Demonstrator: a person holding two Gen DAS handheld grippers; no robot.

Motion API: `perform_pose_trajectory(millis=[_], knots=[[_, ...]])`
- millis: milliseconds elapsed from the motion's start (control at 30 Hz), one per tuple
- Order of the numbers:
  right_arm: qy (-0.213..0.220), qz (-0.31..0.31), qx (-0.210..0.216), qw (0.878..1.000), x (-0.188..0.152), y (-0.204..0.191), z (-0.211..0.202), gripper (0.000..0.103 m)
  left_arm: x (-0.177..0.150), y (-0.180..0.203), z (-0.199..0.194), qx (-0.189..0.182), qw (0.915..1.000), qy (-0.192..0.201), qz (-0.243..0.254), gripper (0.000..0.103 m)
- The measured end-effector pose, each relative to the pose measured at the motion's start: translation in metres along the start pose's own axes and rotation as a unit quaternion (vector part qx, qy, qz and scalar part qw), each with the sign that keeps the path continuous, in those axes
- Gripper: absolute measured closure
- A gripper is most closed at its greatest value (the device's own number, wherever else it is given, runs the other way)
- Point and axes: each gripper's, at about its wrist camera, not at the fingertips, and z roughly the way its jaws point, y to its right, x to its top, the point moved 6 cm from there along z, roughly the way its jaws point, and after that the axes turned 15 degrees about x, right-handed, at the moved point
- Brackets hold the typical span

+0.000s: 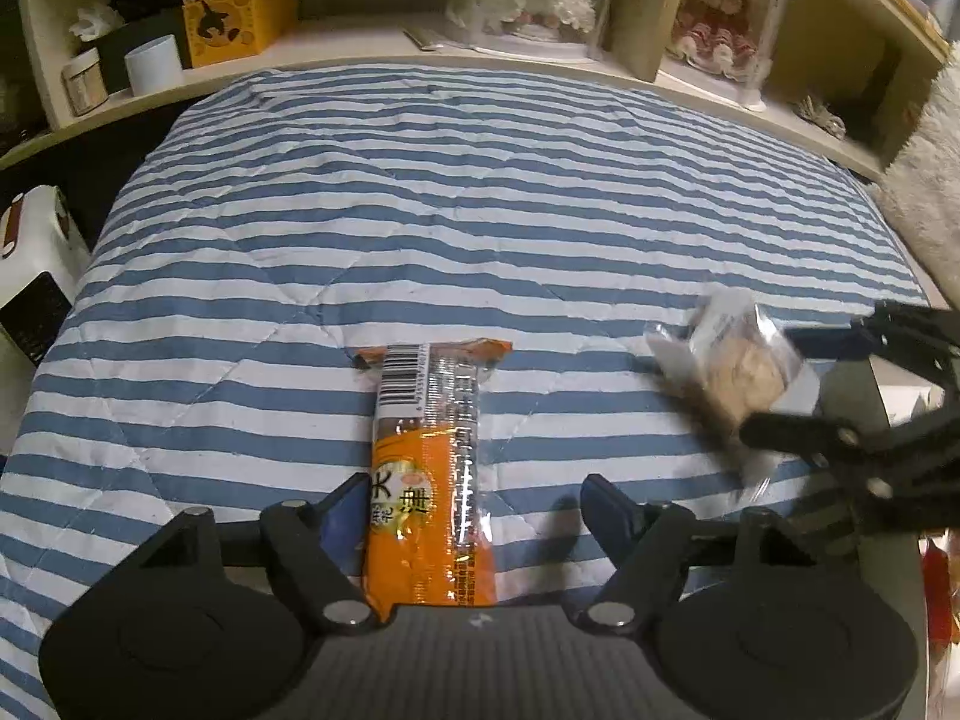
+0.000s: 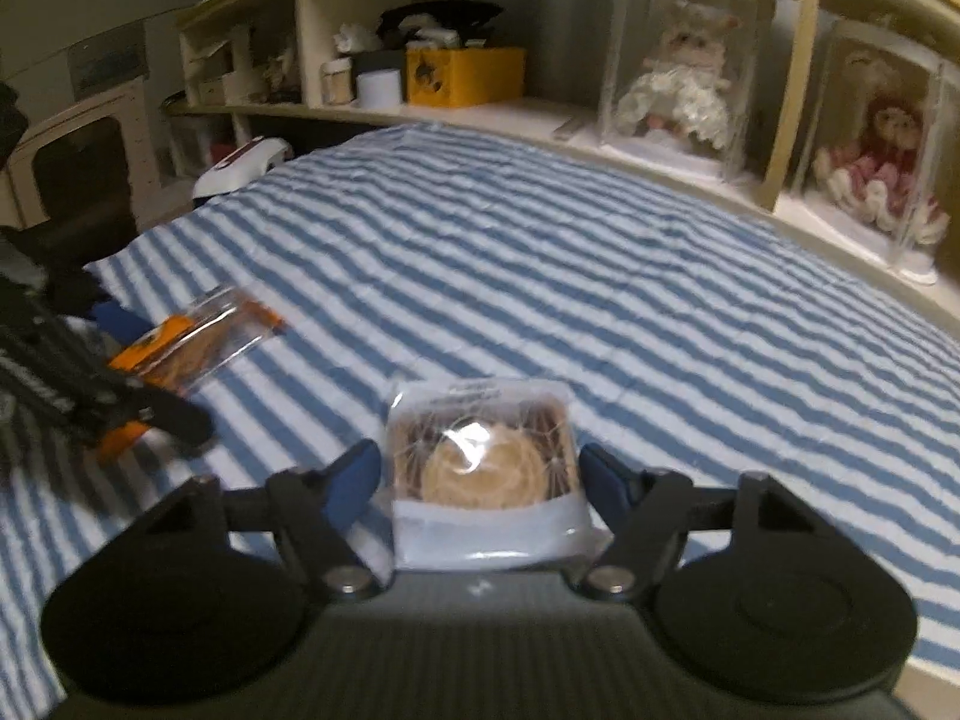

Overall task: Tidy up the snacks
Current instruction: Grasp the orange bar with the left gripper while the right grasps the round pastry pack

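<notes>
- An orange snack bar (image 1: 429,468) is seen lying lengthwise on the striped quilt (image 1: 480,192), its near end between the fingers of the left gripper (image 1: 474,516).
- The left fingers are spread: the left pad (image 1: 345,516) stands at the bar's edge, while a clear gap is left at the right pad (image 1: 609,510). No pinch is made yet.
- A clear-wrapped pastry (image 2: 483,468) lies on the quilt to the right of the bar, between the fingers of the right gripper (image 2: 480,480).
- The right fingers are set close to both sides of the pastry; whether the pads press on it cannot be told.
- The bar should be centred between the left pads before closing, so that it is not pushed sideways.
- The pastry should be closed on gently; it is judged soft and its wrapper slippery.
- Each pack should be lifted only once a firm pinch is confirmed.
</notes>
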Motion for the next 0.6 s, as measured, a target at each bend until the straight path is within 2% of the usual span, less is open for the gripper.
perform_pose_trajectory(millis=[133,333,467,600], knots=[[-0.010,0.024,0.059,0.998,0.003,-0.006,-0.006,0.026,0.002,-0.004,0.001,0.001,0.9999,-0.003,-0.015,0.035],[-0.011,0.053,0.017,0.998,0.003,-0.004,0.006,0.026,0.003,-0.005,0.005,0.010,0.9998,-0.003,-0.015,0.041],[-0.005,0.056,0.011,0.998,-0.004,-0.005,0.015,0.025,0.004,-0.006,0.009,0.012,0.9998,-0.002,-0.018,0.043],[0.005,0.056,0.009,0.998,-0.007,-0.005,0.013,0.027,0.005,-0.006,0.009,0.024,0.9996,0.004,-0.017,0.057]])
